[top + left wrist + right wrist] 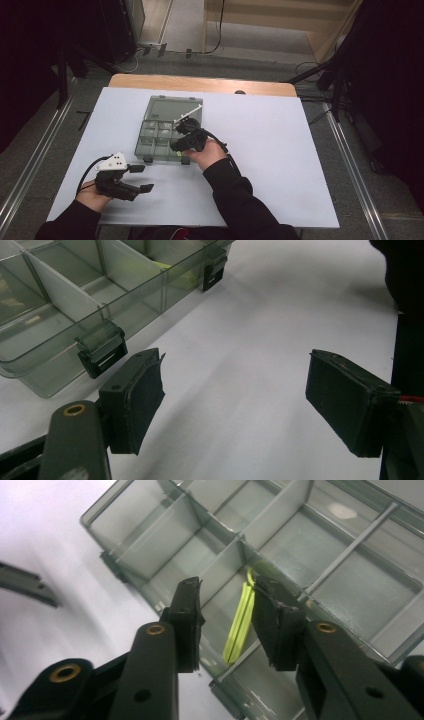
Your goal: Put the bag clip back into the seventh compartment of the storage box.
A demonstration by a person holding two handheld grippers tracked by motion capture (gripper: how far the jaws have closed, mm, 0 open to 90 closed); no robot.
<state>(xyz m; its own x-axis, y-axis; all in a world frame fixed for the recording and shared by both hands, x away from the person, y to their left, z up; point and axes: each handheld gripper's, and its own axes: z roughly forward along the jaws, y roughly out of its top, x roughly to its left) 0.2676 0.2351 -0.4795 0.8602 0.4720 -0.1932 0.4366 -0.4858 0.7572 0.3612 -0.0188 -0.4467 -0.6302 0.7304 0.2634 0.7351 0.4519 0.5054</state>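
Your right claw [225, 615], spread, straddles the yellow-green strip [240, 625] lying in a near-row compartment of the clear organizer box [350, 595], its long axis running 6 to 12 between the jaws, closer to the right one; your left claw [235, 400] hangs spread over the worktop [260, 330].

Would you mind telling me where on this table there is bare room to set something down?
The white table is bare to the right of the compartment box, out to its right edge, and along the far strip behind the box. The near left is crowded: the left gripper hovers beside the box's latches, and the right gripper reaches into the box.
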